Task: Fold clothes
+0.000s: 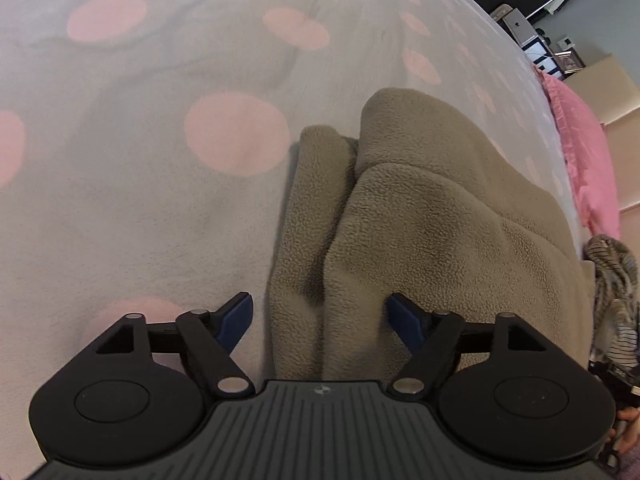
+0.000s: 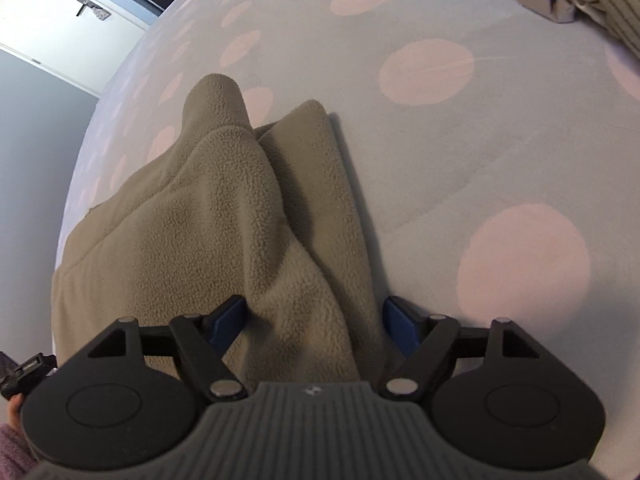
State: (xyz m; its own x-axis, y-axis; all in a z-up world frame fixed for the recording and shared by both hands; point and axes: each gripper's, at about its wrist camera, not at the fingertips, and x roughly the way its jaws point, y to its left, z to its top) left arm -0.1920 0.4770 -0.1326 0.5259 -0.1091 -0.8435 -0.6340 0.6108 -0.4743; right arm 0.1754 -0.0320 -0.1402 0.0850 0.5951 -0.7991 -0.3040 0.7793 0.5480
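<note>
A: Fleece garment (image 1: 432, 216) is lying centre-right on the spotted sheet (image 1: 160, 208); its left edge is bordering bare bedding.

B: Left gripper (image 1: 320, 316) and right gripper (image 2: 314, 316) are both gaping, straddling folds; pink blanket (image 1: 580, 152) is lining the right edge.

Fleece garment (image 1: 420, 216): lies on the bed (image 1: 140, 200), bunched into ridges running away from both cameras.
Left gripper (image 1: 320, 320): at the garment's near edge, fingers (image 1: 236, 320) spread either side of a ridge; bare bed lies to its left.
Right gripper (image 2: 314, 320): at the near edge too, fingers (image 2: 228, 320) straddling a fold; bare bed lies to its right.
Striped clothes (image 1: 616, 292): on the bed beyond the garment's right side in the left view.
Pillow (image 1: 580, 152): at the bed's far right edge.
</note>
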